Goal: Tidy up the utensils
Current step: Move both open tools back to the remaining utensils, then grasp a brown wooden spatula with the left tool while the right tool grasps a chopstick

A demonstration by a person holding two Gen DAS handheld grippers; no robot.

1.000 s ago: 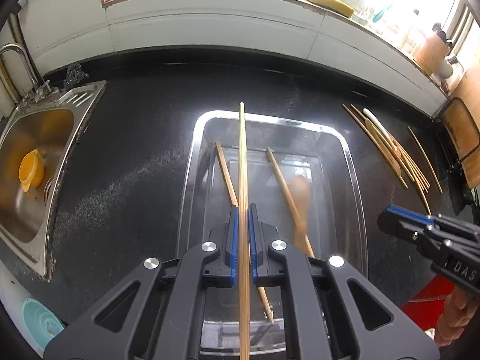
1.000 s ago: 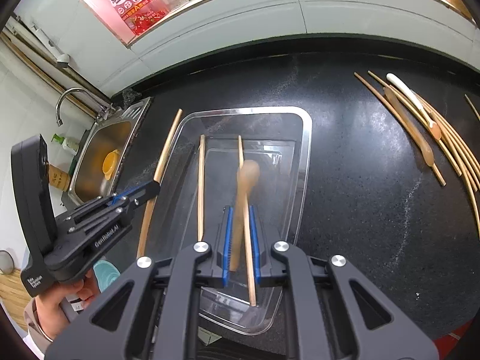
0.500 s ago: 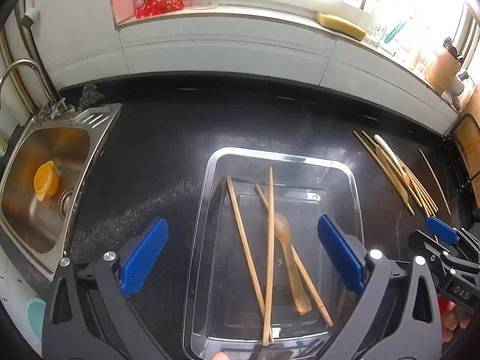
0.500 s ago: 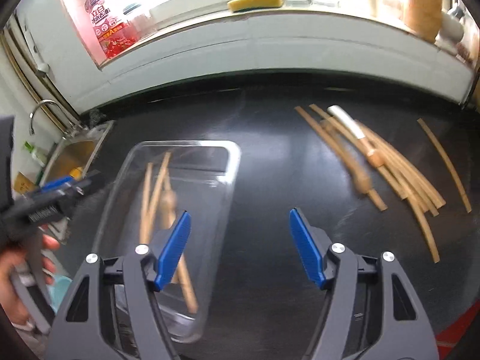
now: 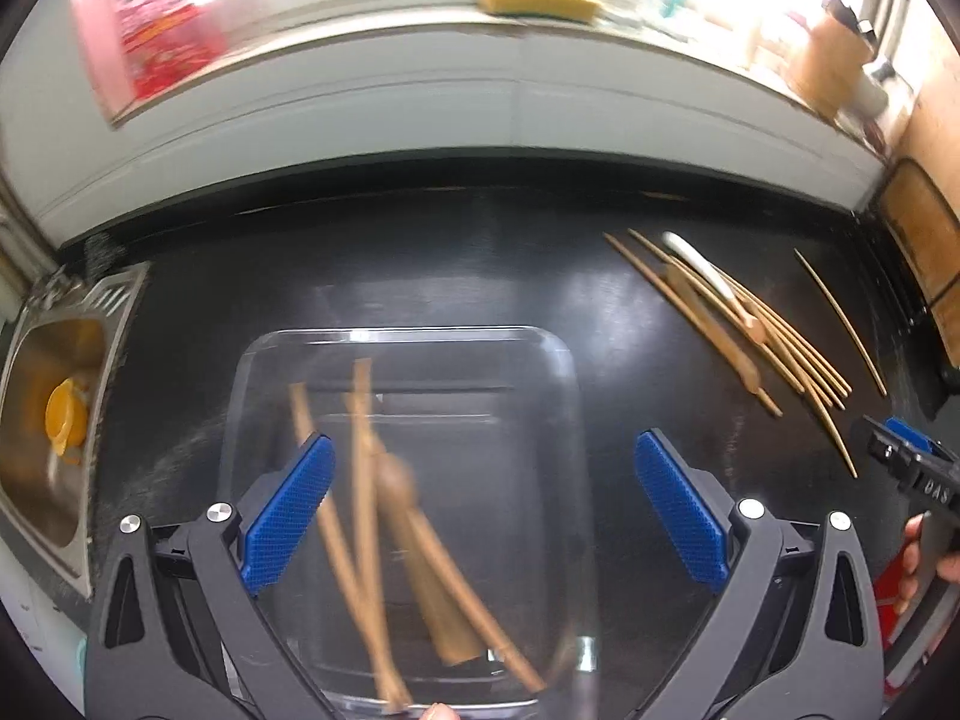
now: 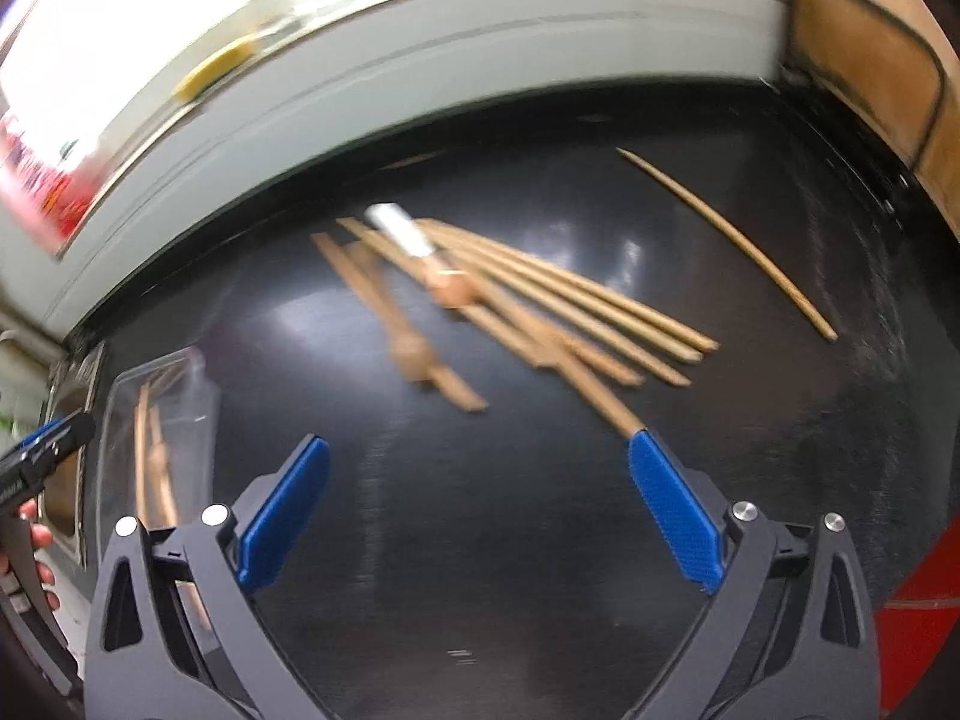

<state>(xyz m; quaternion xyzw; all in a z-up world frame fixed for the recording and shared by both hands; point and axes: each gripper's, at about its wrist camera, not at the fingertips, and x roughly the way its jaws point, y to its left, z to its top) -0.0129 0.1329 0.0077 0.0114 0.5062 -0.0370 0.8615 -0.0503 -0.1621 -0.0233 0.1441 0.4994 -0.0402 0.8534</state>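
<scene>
A clear glass tray (image 5: 558, 360) lies on the black counter and holds wooden chopsticks (image 5: 363, 480) and a wooden spoon (image 5: 414, 516). My left gripper (image 5: 486, 504) is open and empty above the tray. A loose pile of wooden chopsticks (image 6: 576, 300), a wooden spoon (image 6: 411, 351) and a white-bladed knife (image 6: 408, 237) lies on the counter to the right; it also shows in the left wrist view (image 5: 738, 324). My right gripper (image 6: 480, 510) is open and empty, just short of that pile. The tray shows at the left in the right wrist view (image 6: 120, 396).
A steel sink (image 5: 42, 420) with a yellow cup (image 5: 66, 420) is at the far left. One chopstick (image 6: 726, 240) lies apart at the right. A wooden board (image 5: 924, 240) stands at the right edge. A white ledge with a sponge (image 5: 534, 0) runs along the back.
Both grippers opened and dropped a chopstick and the spoon into the tray. The right gripper has swung right toward the loose pile. The left gripper has pulled back a little.
</scene>
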